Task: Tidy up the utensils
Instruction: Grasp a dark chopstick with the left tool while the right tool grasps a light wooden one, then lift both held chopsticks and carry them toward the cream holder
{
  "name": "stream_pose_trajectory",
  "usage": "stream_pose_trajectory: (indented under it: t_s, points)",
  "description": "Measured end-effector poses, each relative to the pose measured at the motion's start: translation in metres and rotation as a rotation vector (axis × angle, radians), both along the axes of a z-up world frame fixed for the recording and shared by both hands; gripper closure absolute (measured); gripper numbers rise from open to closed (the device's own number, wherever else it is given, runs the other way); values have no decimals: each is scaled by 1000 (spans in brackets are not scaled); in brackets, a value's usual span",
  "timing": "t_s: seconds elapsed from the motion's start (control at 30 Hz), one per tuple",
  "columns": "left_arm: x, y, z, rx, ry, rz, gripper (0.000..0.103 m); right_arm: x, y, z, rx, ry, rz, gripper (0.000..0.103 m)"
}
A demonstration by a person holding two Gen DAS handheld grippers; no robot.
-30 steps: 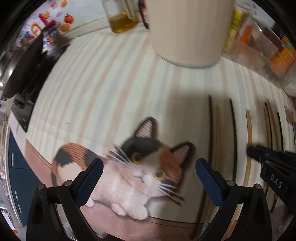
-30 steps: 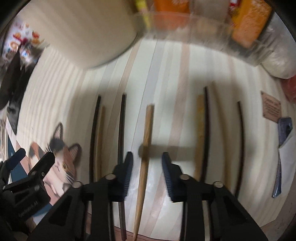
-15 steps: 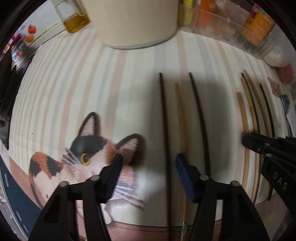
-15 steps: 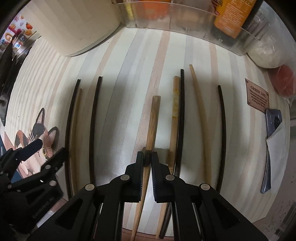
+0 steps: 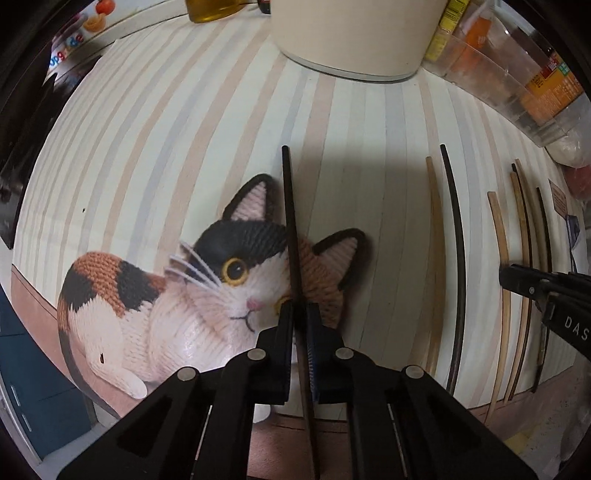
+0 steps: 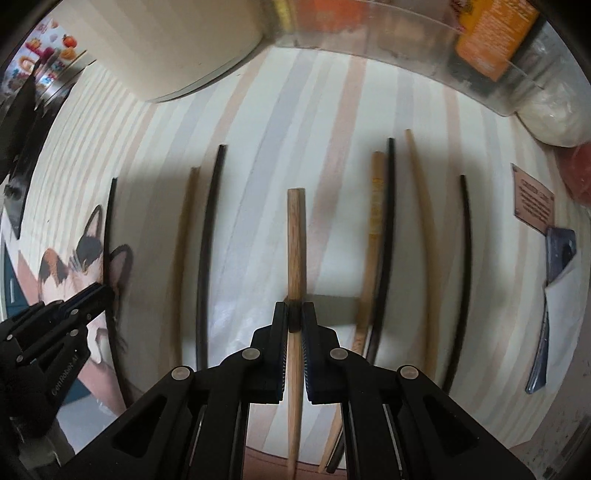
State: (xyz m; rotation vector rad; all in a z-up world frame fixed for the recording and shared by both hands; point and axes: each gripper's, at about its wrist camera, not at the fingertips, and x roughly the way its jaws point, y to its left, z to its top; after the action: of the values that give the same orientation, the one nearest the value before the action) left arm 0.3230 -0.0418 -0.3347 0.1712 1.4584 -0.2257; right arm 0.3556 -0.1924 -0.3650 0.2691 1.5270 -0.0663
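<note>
My left gripper (image 5: 298, 317) is shut on a black chopstick (image 5: 290, 221) and holds it over the cat picture (image 5: 207, 288) on the striped mat. My right gripper (image 6: 294, 314) is shut on a light wooden chopstick (image 6: 295, 240), held above the mat. Several more chopsticks lie side by side on the mat: a tan one (image 6: 183, 251) and a black one (image 6: 208, 240) to the left of the right gripper, and tan (image 6: 373, 236) and black ones (image 6: 463, 266) to its right. The left gripper also shows at the left of the right wrist view (image 6: 99, 291).
A cream round container (image 5: 354, 37) stands at the back of the striped mat (image 5: 166, 147). A clear bin with packets (image 5: 517, 74) sits at the back right. A glass of yellow liquid (image 5: 218, 7) is at the back left. A small card (image 6: 533, 203) lies at the right.
My left gripper closed on the black chopstick and carried it left over the cat picture. My right gripper stayed shut on the wooden chopstick and lifted it slightly.
</note>
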Motion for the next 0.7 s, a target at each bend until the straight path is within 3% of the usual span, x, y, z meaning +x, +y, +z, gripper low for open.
stream_pose_trajectory:
  t_s: [0.2,0.7]
  points:
    - [8,-6,-2,10,-3,5,95,9,-2,-4,25,39,18,95]
    - [67,-1,-2,7,-10,3,93,16,7,-3,-52,83,45,95]
